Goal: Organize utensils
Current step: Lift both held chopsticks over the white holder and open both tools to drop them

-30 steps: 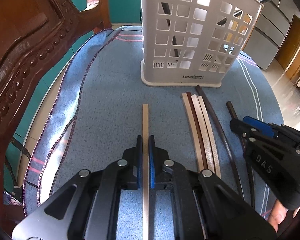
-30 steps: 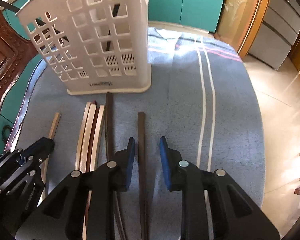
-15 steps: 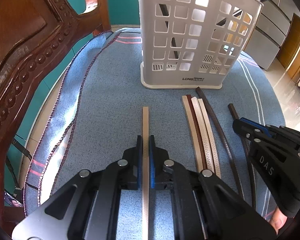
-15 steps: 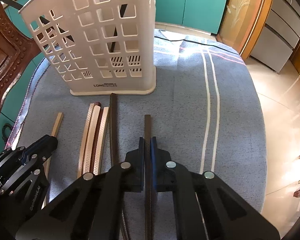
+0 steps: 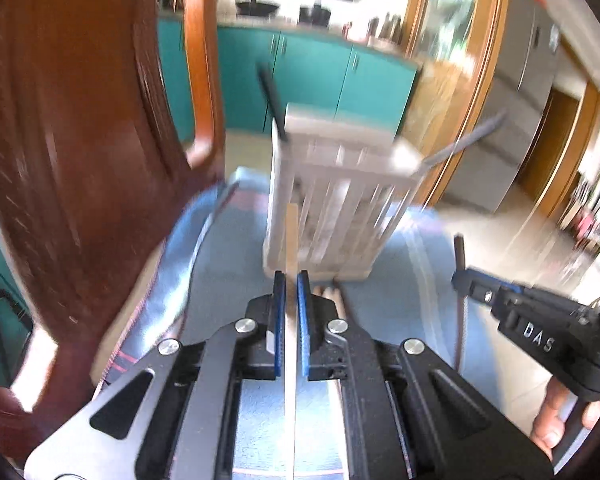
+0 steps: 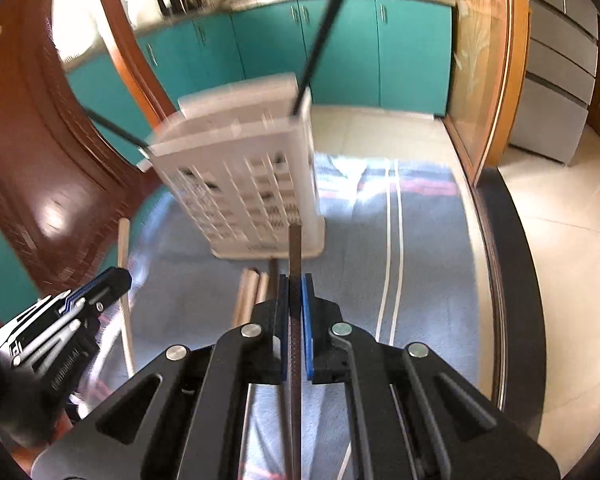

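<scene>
left wrist view: the left claw [image 5: 291, 280] is clenched on a pale wooden chopstick [image 5: 291, 236], lifted off the desk [image 5: 384, 308], its tip pointing ahead at the white slotted basket [image 5: 340, 196]. in the right wrist view, the right claw [image 6: 296, 284] is clamped on a dark chopstick [image 6: 295, 248], raised the same way, basket just ahead and slightly left. both frames are blurred. to do this step well, each stick probably needs tipping upright over the basket rim before letting go, one claw at a time so they do not clash. counted: two claws, two held sticks, one basket with two dark sticks [image 6: 320, 44] already leaning out, and about four loose sticks [image 6: 252, 292] on the desk below the right claw, the exact number unclear.
</scene>
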Demonstrator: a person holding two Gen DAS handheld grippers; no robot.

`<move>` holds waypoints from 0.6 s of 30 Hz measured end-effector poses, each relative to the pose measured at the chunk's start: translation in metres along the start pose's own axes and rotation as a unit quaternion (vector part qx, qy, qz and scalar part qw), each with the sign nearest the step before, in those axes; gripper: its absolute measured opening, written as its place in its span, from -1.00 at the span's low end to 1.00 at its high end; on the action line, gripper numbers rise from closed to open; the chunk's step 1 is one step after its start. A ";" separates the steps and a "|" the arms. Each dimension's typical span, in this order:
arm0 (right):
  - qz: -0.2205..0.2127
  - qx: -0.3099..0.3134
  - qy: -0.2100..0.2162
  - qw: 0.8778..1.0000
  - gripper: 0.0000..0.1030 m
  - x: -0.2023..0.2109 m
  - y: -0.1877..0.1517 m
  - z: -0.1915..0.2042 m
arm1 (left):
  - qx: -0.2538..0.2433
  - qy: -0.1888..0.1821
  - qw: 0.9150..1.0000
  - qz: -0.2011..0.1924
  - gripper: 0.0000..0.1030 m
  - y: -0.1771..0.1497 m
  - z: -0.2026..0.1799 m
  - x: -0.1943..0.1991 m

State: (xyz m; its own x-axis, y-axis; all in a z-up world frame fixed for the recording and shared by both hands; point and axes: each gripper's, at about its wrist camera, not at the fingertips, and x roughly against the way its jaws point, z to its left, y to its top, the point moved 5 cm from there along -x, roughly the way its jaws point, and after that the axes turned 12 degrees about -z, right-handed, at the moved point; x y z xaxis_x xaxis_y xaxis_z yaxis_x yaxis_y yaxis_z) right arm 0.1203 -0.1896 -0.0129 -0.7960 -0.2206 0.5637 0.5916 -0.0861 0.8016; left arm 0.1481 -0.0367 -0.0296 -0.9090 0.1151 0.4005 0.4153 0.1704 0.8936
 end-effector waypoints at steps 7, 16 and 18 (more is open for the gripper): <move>-0.103 -0.033 0.040 0.993 -0.87 0.075 0.058 -0.003 | 0.080 -0.050 0.986 -0.137 -0.87 0.074 0.010 0.068; -0.216 -0.074 0.044 0.973 -0.87 0.102 0.147 -0.002 | 0.152 -0.047 0.945 -0.287 -0.87 0.150 0.015 0.085; -0.218 -0.092 0.046 0.970 -0.87 0.102 0.159 -0.003 | 0.171 -0.034 0.942 -0.286 -0.87 0.158 0.022 0.068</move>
State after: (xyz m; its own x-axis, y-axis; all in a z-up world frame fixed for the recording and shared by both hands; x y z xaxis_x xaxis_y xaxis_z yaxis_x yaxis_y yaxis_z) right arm 0.1336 -0.2284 0.1713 -0.9661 -0.2093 0.1513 0.2202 -0.3613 0.9061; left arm 0.1528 0.0195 0.1340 -0.9880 -0.0303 -0.1518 -0.1447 0.5278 0.8370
